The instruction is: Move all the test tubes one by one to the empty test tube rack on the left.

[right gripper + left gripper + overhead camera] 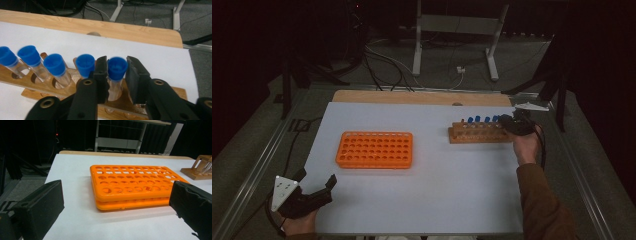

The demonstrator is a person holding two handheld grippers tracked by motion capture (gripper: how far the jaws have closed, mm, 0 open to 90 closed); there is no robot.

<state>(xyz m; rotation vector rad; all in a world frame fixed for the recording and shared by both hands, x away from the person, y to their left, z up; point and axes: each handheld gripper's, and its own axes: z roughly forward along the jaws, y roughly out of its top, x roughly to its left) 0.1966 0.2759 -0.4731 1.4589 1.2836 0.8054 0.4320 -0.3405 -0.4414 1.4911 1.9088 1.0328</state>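
Black right gripper (117,82), jaws either side of a clear tube (115,75) with a blue cap. Beside it, more clear, blue-capped tubes (56,67) in a light brown wooden rack (75,87). Ahead of the black left gripper (117,205), a bright orange rack (132,183). White table (432,195) beneath, pale wood edge beyond.

Right gripper (117,75) fingers closed; left gripper (115,210) fingers wide apart.

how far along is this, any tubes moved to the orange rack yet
None moved: the orange rack has every hole empty. In hand: the right gripper brackets the end blue-capped tube in the wooden rack. All five tubes remain. The left gripper waits open near the orange rack.
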